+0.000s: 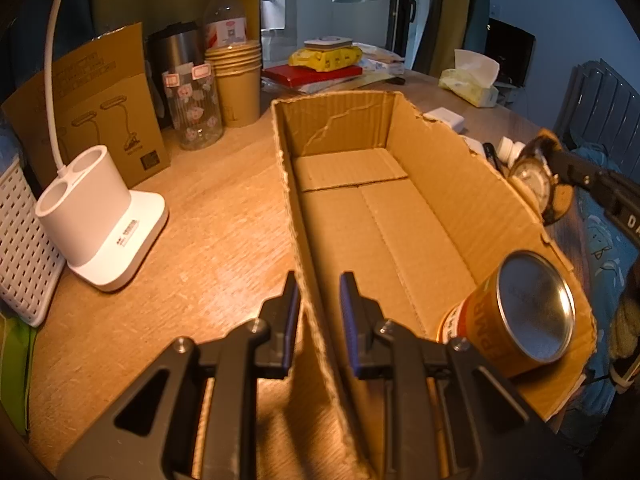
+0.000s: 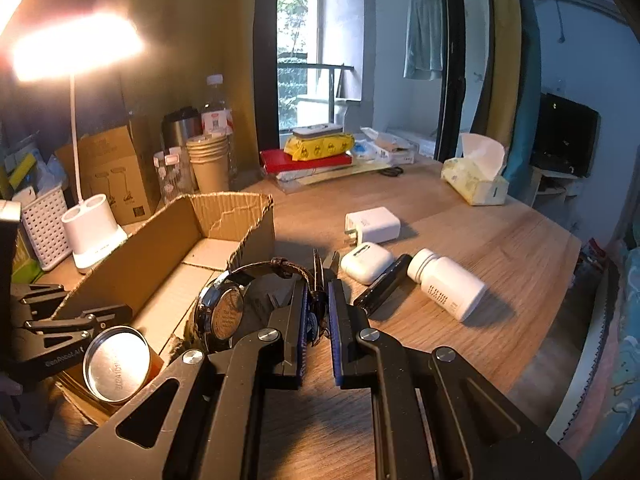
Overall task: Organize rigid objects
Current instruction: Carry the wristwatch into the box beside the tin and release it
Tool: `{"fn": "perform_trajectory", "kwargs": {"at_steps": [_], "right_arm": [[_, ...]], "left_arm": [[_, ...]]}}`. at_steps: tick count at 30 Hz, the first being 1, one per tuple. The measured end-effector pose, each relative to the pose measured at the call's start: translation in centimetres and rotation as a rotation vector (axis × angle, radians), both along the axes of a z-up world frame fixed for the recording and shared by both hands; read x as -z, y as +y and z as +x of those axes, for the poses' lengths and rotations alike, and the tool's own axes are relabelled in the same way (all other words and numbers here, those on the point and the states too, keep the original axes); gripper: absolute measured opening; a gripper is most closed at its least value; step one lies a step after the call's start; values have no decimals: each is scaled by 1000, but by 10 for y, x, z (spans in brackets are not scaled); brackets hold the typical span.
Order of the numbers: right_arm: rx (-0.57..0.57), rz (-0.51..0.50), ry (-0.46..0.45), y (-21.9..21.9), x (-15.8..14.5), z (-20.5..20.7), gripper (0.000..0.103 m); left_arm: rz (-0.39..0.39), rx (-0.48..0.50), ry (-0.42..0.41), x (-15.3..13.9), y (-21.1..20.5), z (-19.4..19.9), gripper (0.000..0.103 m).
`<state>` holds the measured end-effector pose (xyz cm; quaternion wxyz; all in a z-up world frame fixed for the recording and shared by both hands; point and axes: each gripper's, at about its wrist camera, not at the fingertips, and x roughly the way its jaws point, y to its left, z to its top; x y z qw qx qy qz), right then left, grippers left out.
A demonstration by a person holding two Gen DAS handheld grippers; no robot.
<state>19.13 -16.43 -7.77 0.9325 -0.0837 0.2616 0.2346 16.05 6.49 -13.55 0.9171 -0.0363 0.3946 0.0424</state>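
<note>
Right gripper (image 2: 318, 300) pinches watch (image 2: 224, 312) strap — beside cardboard box (image 2: 168, 240).

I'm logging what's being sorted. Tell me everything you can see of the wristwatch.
The wristwatch has a round metal case, seen from its engraved back in the right wrist view, and a dark leather-looking strap looped into an arch. The right hand-held gripper is shut on the strap, holding the watch in the air by the cardboard box's torn wall. The left wrist view shows its pale dial. Nothing else visibly touches it.
</note>
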Motion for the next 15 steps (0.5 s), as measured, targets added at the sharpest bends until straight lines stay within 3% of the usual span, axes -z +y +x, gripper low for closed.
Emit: {"fn": "perform_trajectory", "kwargs": {"at_steps": [15], "right_arm": [[-38, 33, -63, 11, -30, -22, 10]], "left_arm": [[2, 0, -2, -1, -1, 0, 20]]}}
